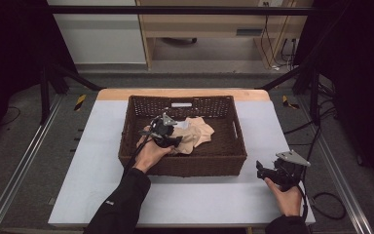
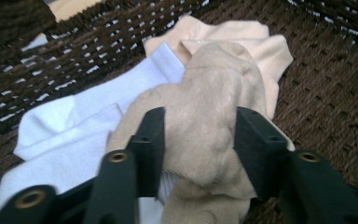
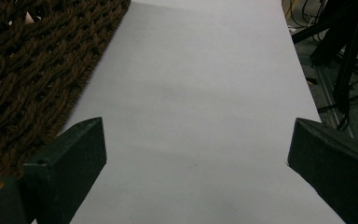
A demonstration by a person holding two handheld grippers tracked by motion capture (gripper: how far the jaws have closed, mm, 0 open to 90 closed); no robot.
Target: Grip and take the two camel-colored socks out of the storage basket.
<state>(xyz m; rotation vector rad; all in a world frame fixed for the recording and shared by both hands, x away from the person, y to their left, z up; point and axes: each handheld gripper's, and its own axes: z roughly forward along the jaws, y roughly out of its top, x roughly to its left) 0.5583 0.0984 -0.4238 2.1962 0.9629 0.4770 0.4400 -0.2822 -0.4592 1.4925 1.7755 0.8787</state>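
1. The tan sock [image 2: 214,116] lies in the brown basket [image 1: 136,146], in the middle of the high view. It rests partly on a white sock [image 2: 74,135], with a paler peach cloth [image 2: 265,46] behind it.
2. The left claw [image 2: 200,149] pinches the tan sock, with a bunch of cloth between its two black jaws.
3. The right claw [image 3: 196,154] is spread wide with nothing in it, over the bare desk [image 3: 200,70] at the lower right of the high view.
4. The sock looks soft, light and floppy. It will likely droop and dangle when lifted.
5. It is probably not slippery and cannot break.
6. A thick fold near its middle seems the best place to grab, so the white sock does not come too.
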